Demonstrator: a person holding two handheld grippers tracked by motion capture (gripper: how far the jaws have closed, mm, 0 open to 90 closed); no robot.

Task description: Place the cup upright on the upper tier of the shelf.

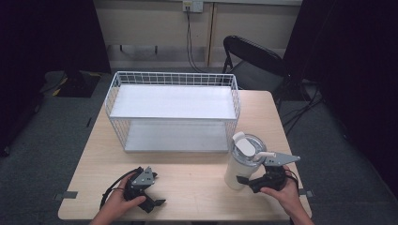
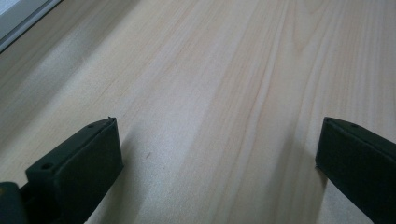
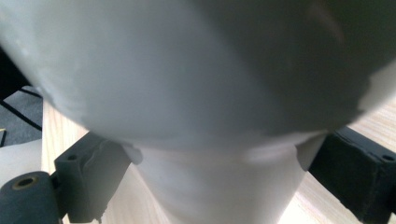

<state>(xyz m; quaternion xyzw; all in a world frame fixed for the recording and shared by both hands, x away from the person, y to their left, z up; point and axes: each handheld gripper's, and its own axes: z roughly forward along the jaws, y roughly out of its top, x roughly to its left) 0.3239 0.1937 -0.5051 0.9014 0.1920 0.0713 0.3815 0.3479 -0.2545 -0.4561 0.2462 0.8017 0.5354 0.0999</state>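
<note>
A white tumbler (image 1: 238, 169) with a clear lid and a side handle stands upright near the table's front right corner. My right gripper (image 1: 245, 182) is low at its base, and in the right gripper view (image 3: 224, 179) the jaws stand wide on either side of the tumbler's (image 3: 187, 84) narrow lower part, with a thin gap showing on the right side. My left gripper (image 1: 153, 199) lies on the table at the front left, held by a hand. In the left gripper view (image 2: 219, 149) its jaws are apart over bare wood with nothing between them.
A white wire basket (image 1: 173, 75) with a white shelf panel on top stands across the back half of the wooden table (image 1: 187, 187). A black folding chair (image 1: 253, 58) is behind the table's far right corner. Cables run along the floor at right.
</note>
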